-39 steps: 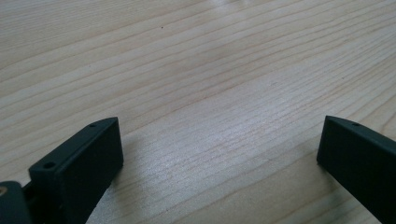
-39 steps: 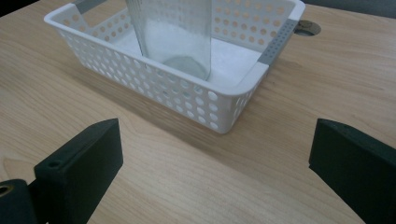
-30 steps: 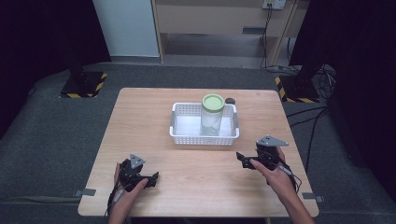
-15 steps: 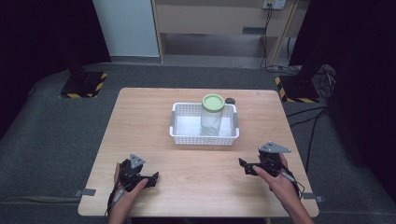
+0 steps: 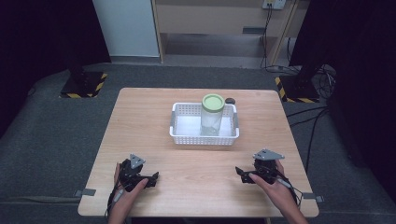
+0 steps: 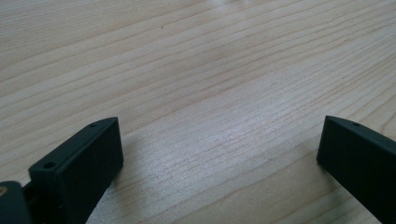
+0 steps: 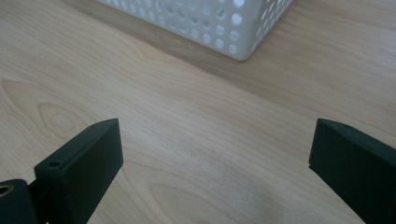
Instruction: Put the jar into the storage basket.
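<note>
A clear jar with a pale green lid (image 5: 212, 114) stands upright inside a white perforated basket (image 5: 180, 131) at the middle of the wooden table (image 5: 140, 126). My left gripper (image 5: 153, 179) rests near the table's front left, held by a hand, its jaws wide apart over bare wood (image 6: 219, 154). My right gripper (image 5: 240, 173) sits near the front right, also held by a hand and open, with nothing between its jaws (image 7: 215, 158). A corner of the basket (image 7: 219, 28) shows ahead of the right gripper.
A small dark round object (image 5: 229, 100) lies on the table just behind the basket's right end. Dark floor surrounds the table, with striped-edged stands (image 5: 84, 84) and cables (image 5: 308, 116) beyond its far corners.
The right gripper has drawn back toward the table's front edge and a little to the right. The left gripper has stayed in place.
</note>
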A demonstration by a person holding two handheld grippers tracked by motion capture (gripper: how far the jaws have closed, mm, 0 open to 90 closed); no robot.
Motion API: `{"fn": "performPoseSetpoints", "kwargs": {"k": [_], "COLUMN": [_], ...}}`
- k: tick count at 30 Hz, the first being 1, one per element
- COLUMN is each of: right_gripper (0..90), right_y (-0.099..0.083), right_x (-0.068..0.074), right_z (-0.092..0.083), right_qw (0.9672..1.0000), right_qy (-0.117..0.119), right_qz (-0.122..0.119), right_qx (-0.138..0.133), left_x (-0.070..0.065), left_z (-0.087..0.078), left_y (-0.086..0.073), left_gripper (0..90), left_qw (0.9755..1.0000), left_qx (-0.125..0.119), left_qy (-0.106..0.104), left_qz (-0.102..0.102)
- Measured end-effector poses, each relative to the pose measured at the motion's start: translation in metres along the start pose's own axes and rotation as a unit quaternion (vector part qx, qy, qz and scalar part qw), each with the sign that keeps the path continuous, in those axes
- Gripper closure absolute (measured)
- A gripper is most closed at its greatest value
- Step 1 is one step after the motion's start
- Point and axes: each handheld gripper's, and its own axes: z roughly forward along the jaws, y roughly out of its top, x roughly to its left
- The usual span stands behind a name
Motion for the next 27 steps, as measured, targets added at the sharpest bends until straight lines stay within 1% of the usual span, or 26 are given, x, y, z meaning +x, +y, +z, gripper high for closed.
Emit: {"fn": "performPoseSetpoints", "kwargs": {"k": [3,8,12,14,17,19,27], "right_gripper": [2.7,2.7,2.7,2.7,2.8,1.5,0.3], "right_y": [-0.003,-0.011,-0.016,-0.019,-0.022,-0.024,-0.024], "right_x": [0.005,0.011,0.015,0.016,0.018,0.02,0.02], "right_z": [0.004,0.013,0.02,0.023,0.026,0.028,0.029], "right_qw": [0.9999,0.9996,0.9994,0.9992,0.999,0.9989,0.9988], "right_qy": [0.003,0.006,0.007,0.005,0.005,0.001,0.0], "right_qz": [-0.006,-0.005,-0.003,-0.007,-0.007,-0.016,-0.013], "right_qx": [0.01,0.028,0.035,0.039,0.045,0.044,0.046], "left_x": [0.0,0.0,0.0,0.0,0.0,0.0,0.0], "left_z": [0.0,0.0,0.0,0.0,0.0,0.0,0.0], "left_y": [0.0,0.0,0.0,0.0,0.0,0.0,0.0], "left_gripper": [0.0,0.0,0.0,0.0,0.0,0.0,0.0], "left_qw": [1.0,1.0,1.0,1.0,1.0,1.0,1.0], "left_qx": [0.0,0.0,0.0,0.0,0.0,0.0,0.0], "left_qy": [0.0,0.0,0.0,0.0,0.0,0.0,0.0], "left_qz": [0.0,0.0,0.0,0.0,0.0,0.0,0.0]}}
